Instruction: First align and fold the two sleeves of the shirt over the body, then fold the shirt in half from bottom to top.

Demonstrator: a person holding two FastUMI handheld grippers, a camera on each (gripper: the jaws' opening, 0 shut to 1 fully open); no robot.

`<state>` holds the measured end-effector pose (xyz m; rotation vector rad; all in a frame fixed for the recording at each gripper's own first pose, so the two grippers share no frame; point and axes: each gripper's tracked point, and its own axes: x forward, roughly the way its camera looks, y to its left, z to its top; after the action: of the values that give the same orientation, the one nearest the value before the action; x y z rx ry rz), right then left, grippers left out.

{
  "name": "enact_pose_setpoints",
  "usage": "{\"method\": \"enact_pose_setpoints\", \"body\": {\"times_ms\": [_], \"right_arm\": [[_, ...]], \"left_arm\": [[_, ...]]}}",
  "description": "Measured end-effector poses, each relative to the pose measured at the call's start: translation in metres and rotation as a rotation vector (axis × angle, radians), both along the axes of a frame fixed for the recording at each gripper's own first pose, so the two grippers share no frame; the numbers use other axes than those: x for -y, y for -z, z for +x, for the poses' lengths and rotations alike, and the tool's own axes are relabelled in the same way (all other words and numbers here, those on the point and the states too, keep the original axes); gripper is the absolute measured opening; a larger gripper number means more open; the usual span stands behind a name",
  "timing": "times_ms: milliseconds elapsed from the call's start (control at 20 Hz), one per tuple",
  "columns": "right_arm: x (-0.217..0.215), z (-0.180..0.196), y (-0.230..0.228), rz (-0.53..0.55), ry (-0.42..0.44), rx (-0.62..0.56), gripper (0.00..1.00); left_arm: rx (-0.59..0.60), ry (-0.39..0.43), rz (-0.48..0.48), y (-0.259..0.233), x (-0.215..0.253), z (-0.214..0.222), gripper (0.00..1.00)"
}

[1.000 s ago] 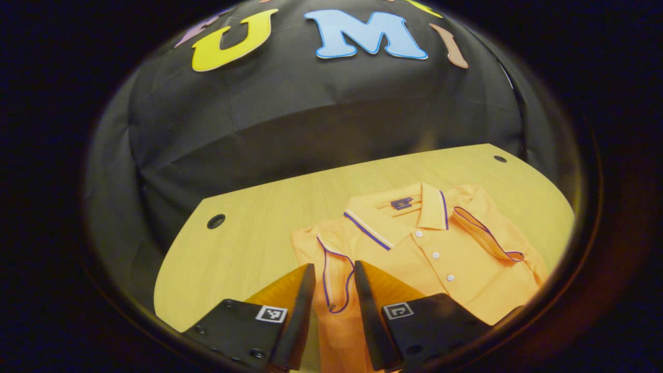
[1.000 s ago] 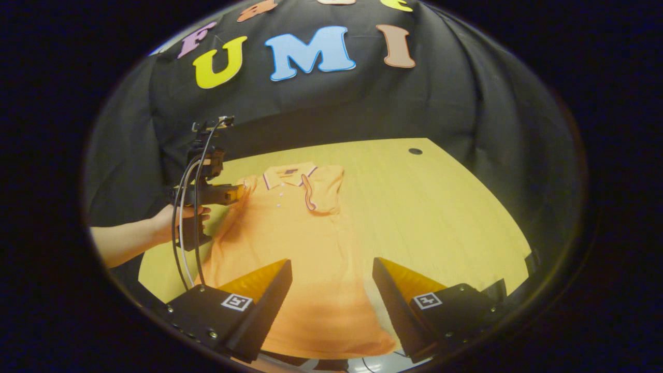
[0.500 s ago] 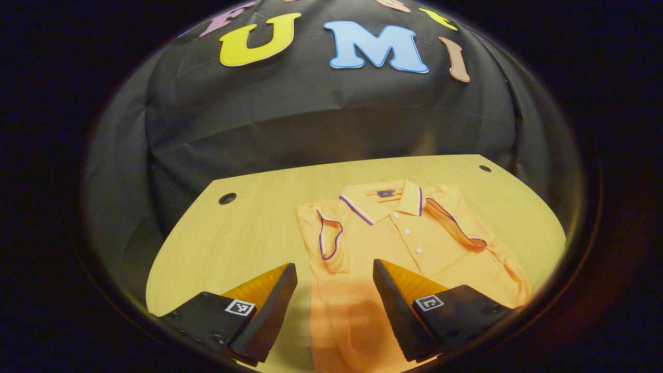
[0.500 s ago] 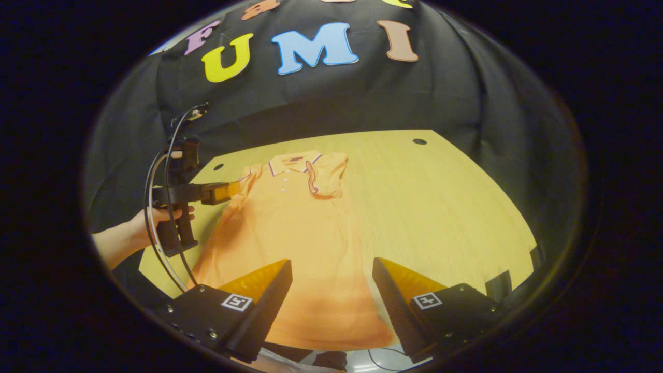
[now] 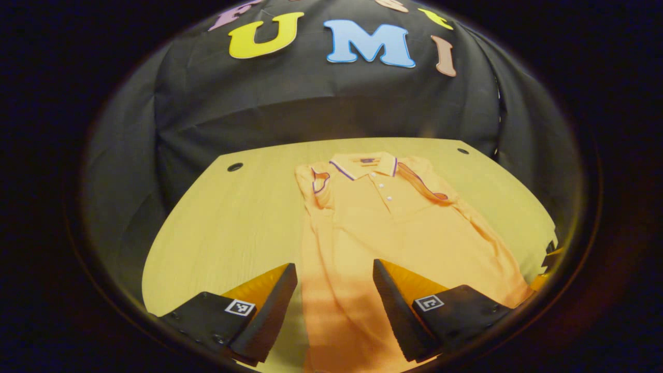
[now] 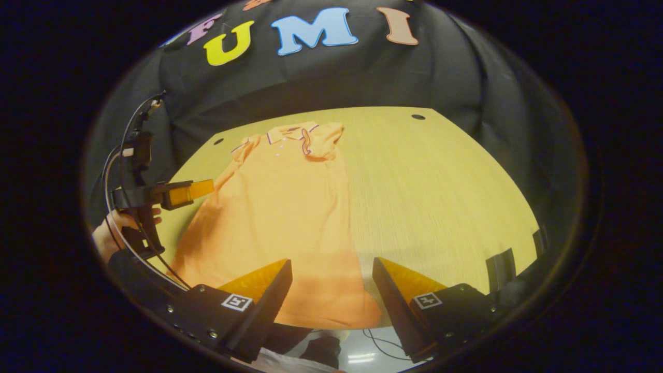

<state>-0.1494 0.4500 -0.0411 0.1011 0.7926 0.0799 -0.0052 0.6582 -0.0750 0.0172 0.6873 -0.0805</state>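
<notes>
An orange polo shirt (image 5: 393, 223) (image 6: 279, 207) lies flat on the wooden table (image 5: 233, 223), collar (image 5: 365, 163) at the far end. Both short sleeves lie folded inward over the body, the left sleeve (image 5: 318, 181) and the right sleeve (image 5: 424, 181), each edged in purple. My left gripper (image 5: 334, 290) stands open above the shirt's lower part, holding nothing. My right gripper (image 6: 331, 287) is open too, above the hem at the table's near edge. In the right gripper view the left gripper (image 6: 189, 192) hangs by the shirt's left side in a person's hand (image 6: 111, 233).
The table (image 6: 435, 191) has round cable holes (image 5: 234, 167) (image 6: 417, 117) near its far corners. Black cloth walls the booth behind and beside it. Bare wood lies on either side of the shirt. Cables (image 6: 378, 339) and the floor show past the near edge.
The left gripper let go of the left sleeve, opened and drew back toward the near edge. The right gripper also pulled back and rose a little. The shirt lies still.
</notes>
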Motion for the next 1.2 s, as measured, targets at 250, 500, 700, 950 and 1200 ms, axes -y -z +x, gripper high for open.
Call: {"method": "enact_pose_setpoints", "body": {"times_ms": [250, 500, 700, 950, 1200], "right_arm": [[-0.001, -0.014, 0.013, -0.002, -0.036, -0.040, 0.96], [-0.003, -0.029, 0.022, 0.000, -0.063, -0.074, 0.97], [-0.002, -0.037, 0.029, -0.018, -0.084, -0.099, 0.96], [0.005, -0.046, 0.038, -0.052, -0.096, -0.126, 0.97], [0.008, -0.042, 0.045, -0.091, -0.102, -0.140, 0.97]], "left_arm": [[-0.063, -0.022, -0.023, 0.010, -0.004, -0.065, 0.96], [-0.118, -0.026, -0.032, 0.019, -0.007, -0.124, 0.97], [-0.146, -0.033, -0.068, 0.021, -0.008, -0.162, 0.96], [-0.175, -0.042, -0.077, 0.029, -0.016, -0.196, 0.97], [-0.177, -0.027, -0.056, 0.041, -0.012, -0.198, 1.00]]}}
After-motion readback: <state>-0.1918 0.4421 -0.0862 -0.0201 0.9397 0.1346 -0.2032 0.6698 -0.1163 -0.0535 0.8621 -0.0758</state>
